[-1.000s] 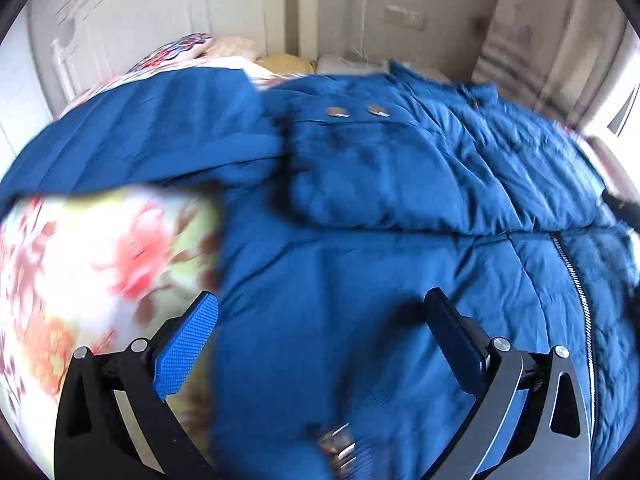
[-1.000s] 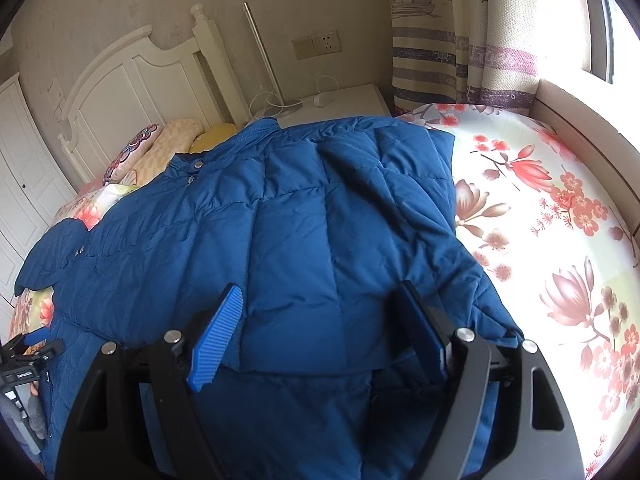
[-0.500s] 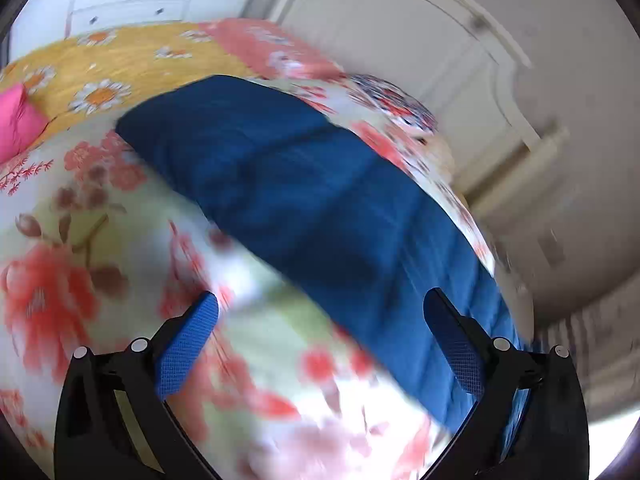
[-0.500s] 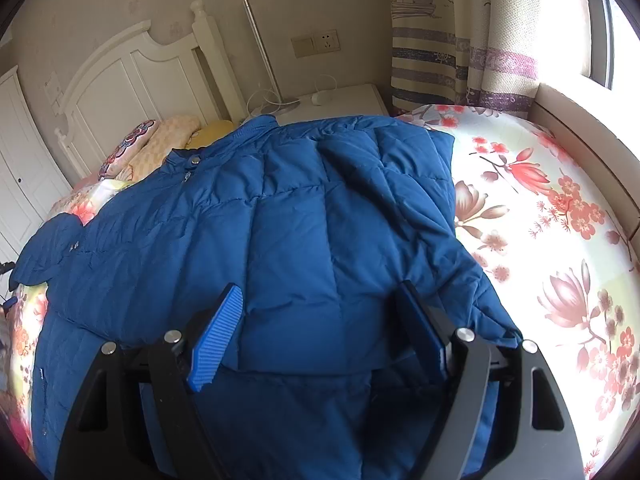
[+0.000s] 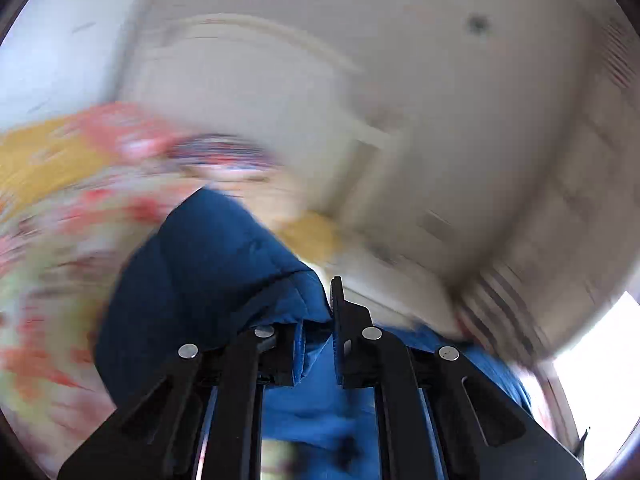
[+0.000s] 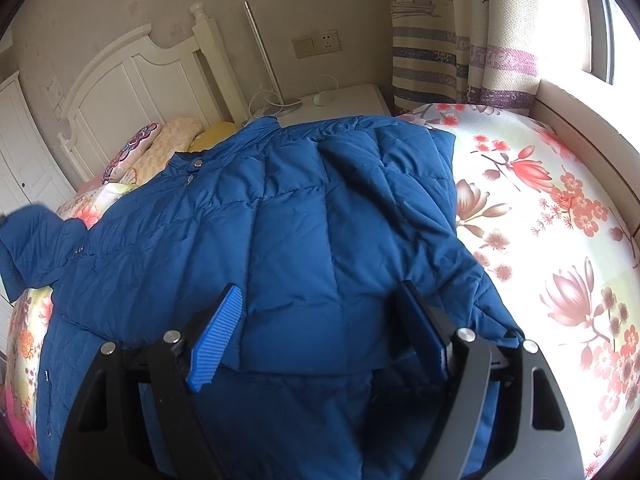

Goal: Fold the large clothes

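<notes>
Jacket: a big blue quilted jacket (image 6: pixel 304 232) lies spread over the bed, collar toward the headboard, 1 side folded in across the body so its edge runs along the right near the flowered sheet.
Sleeve: in the right wrist view a blue sleeve (image 6: pixel 32 240) sticks out at the far left edge, lifted off the sheet.
Left gripper: the left gripper (image 5: pixel 318 320) has its 2 fingers drawn close together with blue jacket fabric bunched between them, so it is pinching the jacket; the picture is heavily smeared and tilted toward wall and headboard.
Right gripper: the right gripper (image 6: pixel 320 328) hangs above the lower middle of the jacket, jaws spread wide, nothing between them; whether the tips touch the fabric I cannot tell.
Bed: flowered sheet (image 6: pixel 560 216) bare on the right side, well lit from the window.
Headboard: white headboard (image 6: pixel 132 80) at the back left, pillows (image 6: pixel 160 148) just in front of it, touching the jacket collar.
Nightstand: white nightstand (image 6: pixel 352 98) behind the jacket, with a lamp base and cable on top.
Curtain: striped curtain (image 6: pixel 440 48) at the back right.
</notes>
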